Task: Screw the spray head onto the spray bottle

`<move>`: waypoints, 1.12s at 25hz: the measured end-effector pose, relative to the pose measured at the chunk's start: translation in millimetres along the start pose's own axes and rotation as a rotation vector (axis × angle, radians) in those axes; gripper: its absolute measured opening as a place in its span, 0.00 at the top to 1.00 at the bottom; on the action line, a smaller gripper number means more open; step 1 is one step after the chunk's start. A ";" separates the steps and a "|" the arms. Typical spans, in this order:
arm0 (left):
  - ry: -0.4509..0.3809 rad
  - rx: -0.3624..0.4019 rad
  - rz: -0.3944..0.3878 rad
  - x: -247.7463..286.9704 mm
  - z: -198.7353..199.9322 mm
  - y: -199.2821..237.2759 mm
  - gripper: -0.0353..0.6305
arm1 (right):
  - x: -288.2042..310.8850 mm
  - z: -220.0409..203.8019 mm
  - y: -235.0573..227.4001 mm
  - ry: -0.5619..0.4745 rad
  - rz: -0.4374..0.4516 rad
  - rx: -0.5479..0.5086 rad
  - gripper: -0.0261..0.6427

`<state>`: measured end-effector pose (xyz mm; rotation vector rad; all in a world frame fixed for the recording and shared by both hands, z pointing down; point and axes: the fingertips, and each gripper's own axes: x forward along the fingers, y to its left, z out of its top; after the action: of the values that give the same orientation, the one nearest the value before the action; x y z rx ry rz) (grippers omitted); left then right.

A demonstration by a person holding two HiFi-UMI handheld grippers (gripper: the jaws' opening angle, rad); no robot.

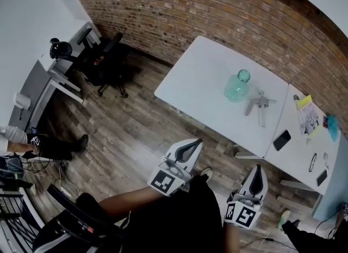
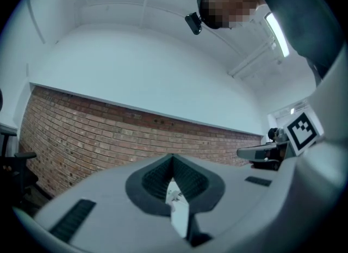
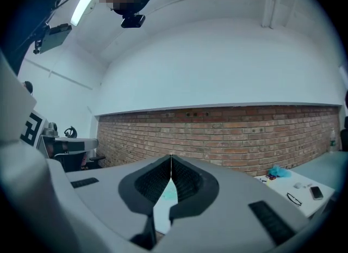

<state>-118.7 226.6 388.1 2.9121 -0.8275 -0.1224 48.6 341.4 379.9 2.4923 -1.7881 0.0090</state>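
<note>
Pale grey left tongs (image 1: 198,141) and right tongs (image 1: 258,167) have dark ribbed pads (image 2: 188,179).

Bare wood floor (image 1: 136,132) lies between the left gripper (image 1: 194,144), the right gripper (image 1: 258,169) and the near edge of the table (image 1: 196,83). The table's left and near parts are bare. The bottle (image 1: 237,86) and spray head (image 1: 258,105) sit toward its right end, near each other but apart, open from above and from the near side. The brick wall (image 1: 179,18) closes the far side. A second table (image 1: 296,156) on the right carries a phone (image 1: 281,140), paper (image 1: 308,113) and glasses (image 1: 312,162). A chair (image 1: 109,64) and desk (image 1: 60,78) stand well off left
</note>
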 end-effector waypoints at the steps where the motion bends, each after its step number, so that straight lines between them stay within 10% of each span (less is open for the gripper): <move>1: -0.001 0.005 -0.002 8.3 -0.5 -3.2 0.94 | 2.8 0.2 -7.9 -0.002 -0.002 0.000 0.95; 28: 0.040 0.088 0.059 111.1 -7.6 -59.7 0.94 | 56.7 -18.2 -119.9 -0.018 0.063 0.074 0.95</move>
<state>7.3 219.0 382.7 2.9573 -0.9341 -0.0230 181.1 327.2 394.0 2.4918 -1.9070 0.0574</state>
